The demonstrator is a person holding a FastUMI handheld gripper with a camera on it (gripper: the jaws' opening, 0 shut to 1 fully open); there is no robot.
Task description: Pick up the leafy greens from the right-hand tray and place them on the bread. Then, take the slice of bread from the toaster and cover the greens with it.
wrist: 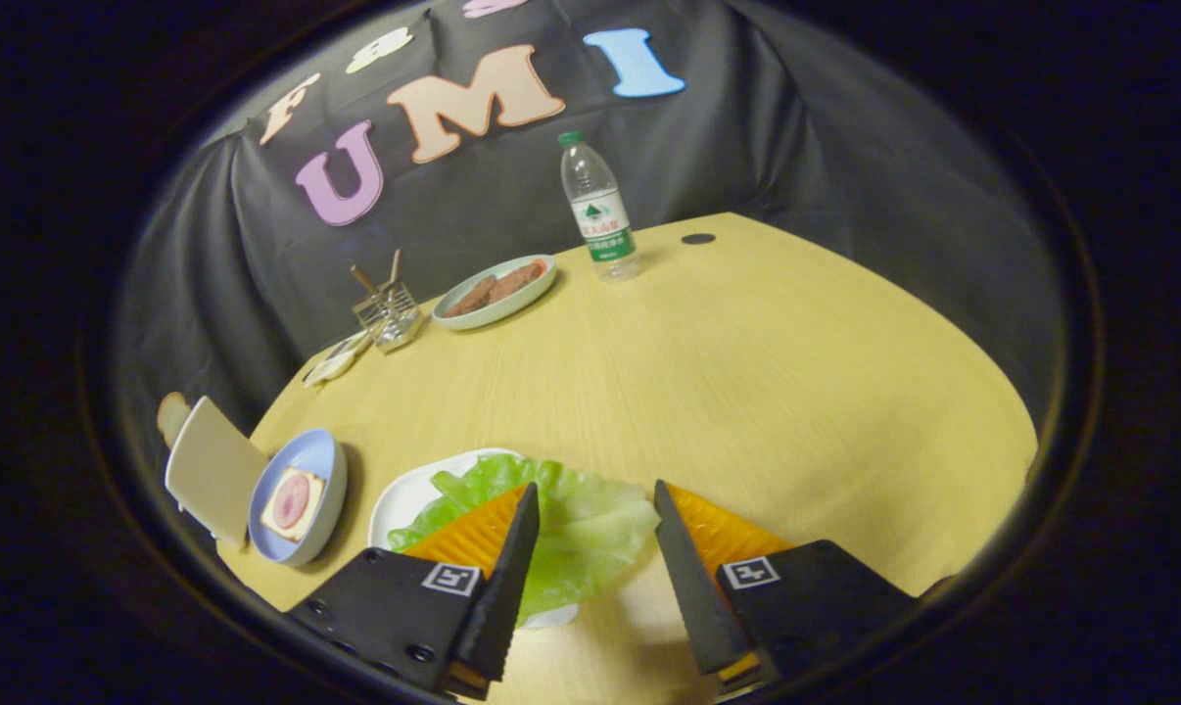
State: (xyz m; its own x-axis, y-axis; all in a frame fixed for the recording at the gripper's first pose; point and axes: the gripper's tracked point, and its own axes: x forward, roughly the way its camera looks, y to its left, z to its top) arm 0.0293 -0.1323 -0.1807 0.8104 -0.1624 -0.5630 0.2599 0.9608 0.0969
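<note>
A green lettuce leaf [581, 534] lies on a white tray [404, 497] near the table's front edge. My gripper [594, 487] is open, with the leaf's right part between its fingers and its left part under the left finger [512, 548]. Whether either finger touches the leaf I cannot tell. Left of the tray stands a blue plate [328, 460] holding a slice of bread [293, 503] topped with a round pink slice. Further left is a pale toaster [211, 472], and a slice of bread [171, 416] pokes out of it.
At the back of the wooden table [747, 392] stand a plate of brown meat slices [497, 289], a water bottle [598, 211], a small wire rack [387, 313] and a little dish [336, 360]. Black cloth walls close the booth behind.
</note>
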